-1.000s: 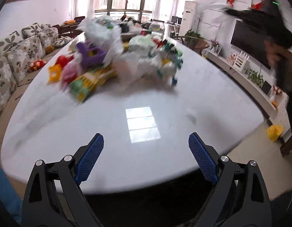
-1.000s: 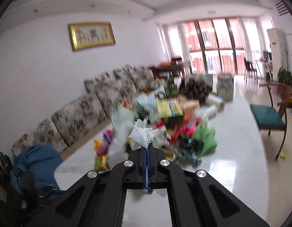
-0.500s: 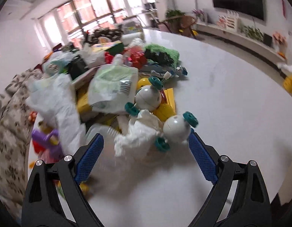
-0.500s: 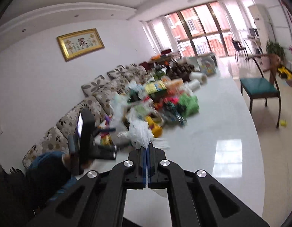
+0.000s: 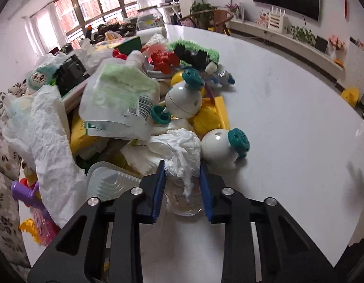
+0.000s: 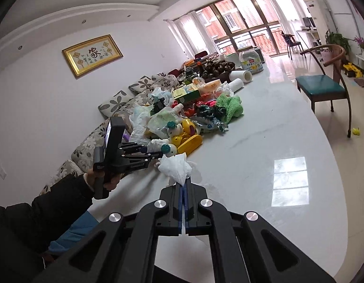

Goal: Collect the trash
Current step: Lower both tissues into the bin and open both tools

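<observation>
A heap of trash and toys point(image 5: 139, 89) lies on the white table point(image 5: 288, 122). My left gripper point(image 5: 182, 167) is half closed around a crumpled white tissue point(image 5: 179, 148) at the near edge of the heap, over a clear plastic cup point(image 5: 184, 202); its blue pads point(image 5: 159, 188) flank the tissue. My right gripper point(image 6: 184, 184) is shut on a white plastic bag point(image 6: 176, 167) and holds it above the table, just right of the left gripper point(image 6: 156, 156). The heap shows in the right wrist view point(image 6: 186, 118) too.
White toy balls with teal caps point(image 5: 219, 148) and a yellow toy point(image 5: 212, 115) lie beside the tissue. A clear plastic lid point(image 5: 109, 181) and crumpled white paper point(image 5: 47, 151) lie at left. A sofa point(image 6: 116, 118) runs along the table's far side. A green-seated chair point(image 6: 323, 89) stands at right.
My left gripper has swung to the heap, moved in on the crumpled tissue, and its jaws have narrowed around it. My right gripper has stayed shut on the bag and drawn nearer the left one.
</observation>
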Motion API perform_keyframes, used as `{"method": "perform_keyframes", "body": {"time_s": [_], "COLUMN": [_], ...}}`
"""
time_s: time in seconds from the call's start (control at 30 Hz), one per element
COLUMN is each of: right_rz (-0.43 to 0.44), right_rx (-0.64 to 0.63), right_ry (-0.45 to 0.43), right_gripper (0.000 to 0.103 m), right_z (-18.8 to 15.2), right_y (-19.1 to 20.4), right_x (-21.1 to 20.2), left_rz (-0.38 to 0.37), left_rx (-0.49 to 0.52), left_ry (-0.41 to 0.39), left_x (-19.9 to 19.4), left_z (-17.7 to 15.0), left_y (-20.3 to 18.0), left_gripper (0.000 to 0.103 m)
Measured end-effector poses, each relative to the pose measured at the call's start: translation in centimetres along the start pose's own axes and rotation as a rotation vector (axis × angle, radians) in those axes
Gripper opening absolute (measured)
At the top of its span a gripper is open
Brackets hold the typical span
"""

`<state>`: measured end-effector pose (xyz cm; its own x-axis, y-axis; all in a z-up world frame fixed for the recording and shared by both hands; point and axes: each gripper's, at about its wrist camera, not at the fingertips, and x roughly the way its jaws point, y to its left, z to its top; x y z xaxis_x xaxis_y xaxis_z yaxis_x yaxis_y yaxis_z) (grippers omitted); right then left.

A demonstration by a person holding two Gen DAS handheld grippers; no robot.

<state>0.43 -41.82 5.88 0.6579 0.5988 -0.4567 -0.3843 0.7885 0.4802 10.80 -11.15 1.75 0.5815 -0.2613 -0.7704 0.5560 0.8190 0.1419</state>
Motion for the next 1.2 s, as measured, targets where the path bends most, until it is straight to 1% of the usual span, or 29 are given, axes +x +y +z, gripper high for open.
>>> {"method": "perform_keyframes", "body": {"time_s": [0.03, 0.1, 0.17, 0.23, 0.3, 0.33, 0.47, 0.6, 0.67, 0.7, 0.73, 0.77, 0.87, 0.93, 1.0, 1.03, 1.1, 1.17, 1.2], "right_rz": [0.000, 0.004, 0.009, 0.019, 0.036, 0.047, 0.098, 0.176, 0.210, 0.224, 0.235, 0.245, 0.252, 0.245, 0.240, 0.240, 0.234, 0.229, 0.234], "right_rx": [-0.001, -0.004, -0.007, -0.015, -0.032, -0.043, -0.122, -0.174, -0.199, -0.205, -0.212, -0.219, -0.242, -0.249, -0.259, -0.262, -0.262, -0.244, -0.230], "right_ry": [0.001, 0.008, 0.023, 0.043, 0.063, 0.073, 0.099, 0.107, 0.121, 0.135, 0.152, 0.175, 0.280, 0.378, 0.463, 0.505, 0.596, 0.692, 0.732], "right_gripper": [0.001, 0.001, 0.003, 0.003, 0.003, 0.003, 0.003, 0.003, 0.003, 0.003, 0.003, 0.003, 0.003, 0.003, 0.003, 0.003, 0.003, 0.003, 0.003], "right_z": [-0.1, -0.4, -0.6, -0.9, -1.2, -1.4, -2.3, -2.8, -3.5, -3.8, -4.2, -4.9, -8.2, -11.4, -14.2, -15.7, -18.8, -21.8, -22.8], "right_y": [0.2, 0.5, 1.0, 1.6, 2.7, 3.4, 6.8, 10.6, 12.3, 13.0, 13.6, 14.1, 15.1, 15.0, 14.8, 14.6, 13.9, 12.9, 12.5], "right_x": [0.0, 0.0, 0.3, 0.9, 1.4, 1.6, 1.6, 0.2, -0.5, -0.5, -0.6, -0.5, 0.6, 2.3, 4.1, 5.1, 7.5, 10.5, 11.6], "left_rz": [-0.006, -0.016, -0.030, -0.028, -0.026, -0.033, -0.020, -0.032, -0.036, -0.033, -0.034, -0.040, -0.046, -0.065, -0.092, -0.095, -0.118, -0.157, -0.161], "left_rx": [-0.005, -0.035, -0.073, -0.113, -0.156, -0.160, -0.124, -0.140, -0.139, -0.140, -0.140, -0.143, -0.140, -0.139, -0.141, -0.145, -0.161, -0.192, -0.206], "left_ry": [-0.013, -0.079, -0.134, -0.162, -0.195, -0.217, -0.298, -0.340, -0.341, -0.326, -0.316, -0.290, -0.199, -0.144, -0.047, -0.013, 0.077, 0.152, 0.190], "left_x": [-0.7, -3.3, -5.7, -7.4, -10.0, -11.3, -17.7, -22.8, -24.6, -25.2, -25.2, -25.3, -24.2, -23.1, -20.4, -19.4, -15.8, -12.2, -10.5], "left_z": [0.0, -0.6, -1.3, -2.0, -3.4, -4.1, -8.3, -12.1, -14.3, -15.6, -16.0, -17.4, -20.5, -22.7, -25.1, -26.0, -28.2, -30.0, -30.7], "left_y": [-0.2, -0.4, -0.2, 0.0, 0.0, -0.3, -2.6, -4.3, -5.1, -5.7, -5.9, -6.5, -8.2, -9.2, -10.3, -10.5, -10.9, -10.7, -10.6], "left_gripper": [0.006, 0.006, 0.006, 0.006, 0.006, 0.006, 0.006, 0.006, 0.007, 0.007, 0.007, 0.007, 0.007, 0.007, 0.007, 0.007, 0.007, 0.007, 0.007]}}
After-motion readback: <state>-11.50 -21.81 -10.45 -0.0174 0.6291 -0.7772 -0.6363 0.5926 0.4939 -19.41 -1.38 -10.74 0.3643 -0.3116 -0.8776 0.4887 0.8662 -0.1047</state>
